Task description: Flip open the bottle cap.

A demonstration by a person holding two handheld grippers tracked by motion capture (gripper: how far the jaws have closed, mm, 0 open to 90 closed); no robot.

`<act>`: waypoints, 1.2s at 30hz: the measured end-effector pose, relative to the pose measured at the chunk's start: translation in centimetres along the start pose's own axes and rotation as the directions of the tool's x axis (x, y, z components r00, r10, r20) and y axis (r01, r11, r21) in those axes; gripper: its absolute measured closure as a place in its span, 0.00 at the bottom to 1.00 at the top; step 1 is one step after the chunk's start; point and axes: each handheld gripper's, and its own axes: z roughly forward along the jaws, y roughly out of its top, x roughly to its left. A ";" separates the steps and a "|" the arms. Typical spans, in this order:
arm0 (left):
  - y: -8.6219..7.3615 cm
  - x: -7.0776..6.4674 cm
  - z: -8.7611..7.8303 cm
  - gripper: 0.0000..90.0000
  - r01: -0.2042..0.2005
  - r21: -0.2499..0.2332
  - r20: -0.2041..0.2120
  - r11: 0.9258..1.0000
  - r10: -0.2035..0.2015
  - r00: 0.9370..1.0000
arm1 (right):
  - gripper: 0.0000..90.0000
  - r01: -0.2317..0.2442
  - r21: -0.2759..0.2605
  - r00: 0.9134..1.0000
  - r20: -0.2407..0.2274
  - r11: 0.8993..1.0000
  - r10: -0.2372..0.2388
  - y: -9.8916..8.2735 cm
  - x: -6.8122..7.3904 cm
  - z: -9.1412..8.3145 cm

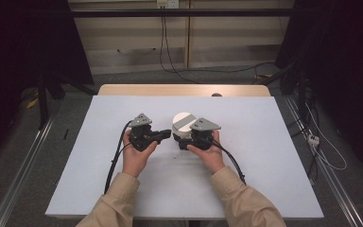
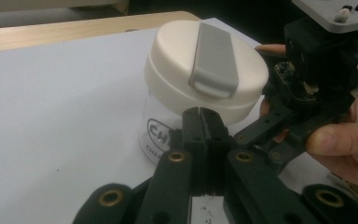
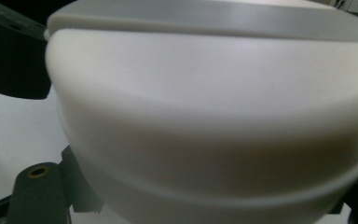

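Note:
A jar with a clear body and a white lid (image 1: pixel 183 120) crossed by a grey strap stands mid-table. In the left gripper view the jar (image 2: pixel 205 70) is tilted, with a printed logo on its body. My right gripper (image 1: pixel 181 138) reaches in from the right, its jaws (image 2: pixel 263 123) closed on the jar under the lid. The lid (image 3: pixel 205 116) is very close in the right gripper view. My left gripper (image 1: pixel 168 135) is shut with nothing between its jaws. Its tips (image 2: pixel 199 112) sit just short of the jar's left side.
A white board (image 1: pixel 99 165) covers the wooden table (image 1: pixel 170 90). Black cables trail from both grippers toward the front edge. Metal rails run along the floor on either side, and loose cables lie on the floor behind the table.

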 end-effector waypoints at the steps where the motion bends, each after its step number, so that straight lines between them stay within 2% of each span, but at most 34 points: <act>1: 0.1 0.0 0.1 1.00 0.002 -0.005 0.004 1.000 -0.002 1.000 | 0.21 0.001 -0.001 1.000 0.000 1.000 -0.001 0.0 0.0 0.0; 19: 1.1 -0.7 0.0 1.00 -0.018 -0.014 -0.004 1.000 0.018 1.000 | 0.21 -0.005 -0.002 1.000 -0.001 1.000 0.005 -0.1 -0.1 0.0; 36: 3.3 -1.7 0.2 1.00 -0.057 -0.021 -0.011 0.998 0.057 0.998 | 0.21 0.007 -0.001 1.000 0.000 1.000 -0.007 -0.1 0.0 0.0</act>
